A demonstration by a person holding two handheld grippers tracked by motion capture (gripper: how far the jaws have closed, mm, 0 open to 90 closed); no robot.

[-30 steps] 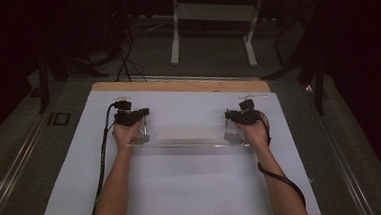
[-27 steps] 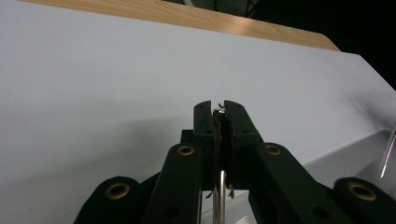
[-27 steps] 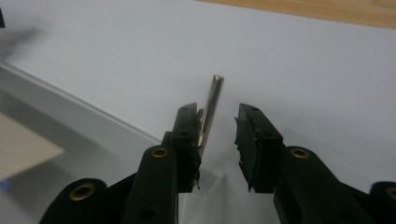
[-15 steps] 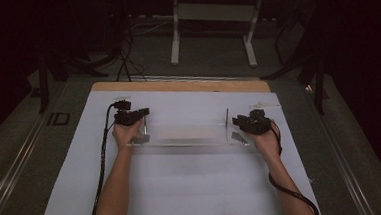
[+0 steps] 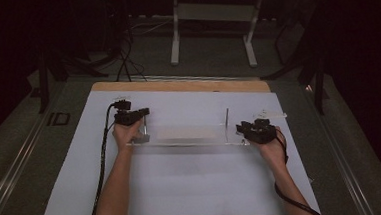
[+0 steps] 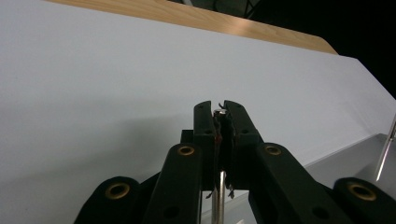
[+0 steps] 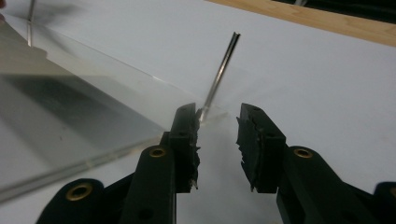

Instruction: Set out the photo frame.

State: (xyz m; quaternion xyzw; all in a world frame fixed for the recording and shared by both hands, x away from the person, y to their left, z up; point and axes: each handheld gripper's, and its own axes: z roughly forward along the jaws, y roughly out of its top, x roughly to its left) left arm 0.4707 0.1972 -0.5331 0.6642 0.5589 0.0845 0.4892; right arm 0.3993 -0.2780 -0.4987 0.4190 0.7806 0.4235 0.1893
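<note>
A clear acrylic plate lies on the white sheet with a thin metal rod standing upright near each end. My left gripper is shut on the top of the left rod, whose shaft shows between the jaws lower down. My right gripper stands open at the plate's right end, just right of the right rod. In the right gripper view the right rod leans up past the left jaw of my right gripper, with nothing between the jaws. The plate stretches away to the left.
The white sheet covers a wooden table. A small clear strip lies at the back right of the sheet. Beyond the table stand metal frame legs and cables on a dark floor.
My right gripper has come off the right rod, moving right and toward the person, and now stands open. The left gripper has kept its hold on the left rod.
</note>
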